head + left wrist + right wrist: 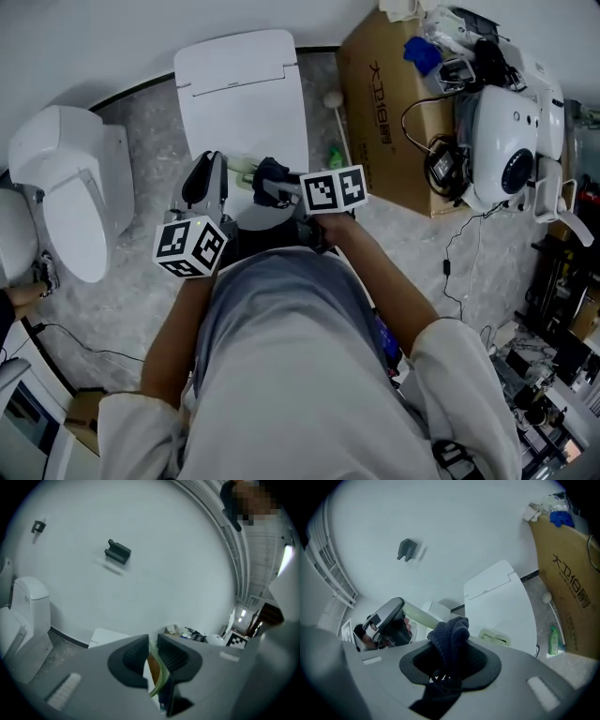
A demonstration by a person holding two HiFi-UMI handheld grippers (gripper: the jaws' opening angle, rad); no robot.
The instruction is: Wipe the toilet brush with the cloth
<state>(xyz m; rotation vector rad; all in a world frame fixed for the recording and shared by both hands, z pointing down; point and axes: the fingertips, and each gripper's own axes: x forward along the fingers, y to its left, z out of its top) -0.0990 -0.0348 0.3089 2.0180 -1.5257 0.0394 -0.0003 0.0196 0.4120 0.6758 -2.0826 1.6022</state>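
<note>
Fingers (129, 660) of the left gripper (151, 643) clamp one pale green toilet brush (419, 613) by its handle; the right gripper (450, 656) grips one dark blue cloth (452, 632) touching it. The handle runs crosswise between the grippers, above the nearer of two white toilets (244, 84).

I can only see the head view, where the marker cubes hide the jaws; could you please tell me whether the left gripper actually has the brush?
Observer: Yes, the left gripper has its jaws closed on the pale green brush handle.
Operator: Thanks. Is the cloth secure on the other side?
Observer: The right gripper is shut on the dark cloth, which bunches up above its jaws.
Operator: Is anything mounted on the wall ahead?
Observer: One dark bracket, high on the white wall.
</note>
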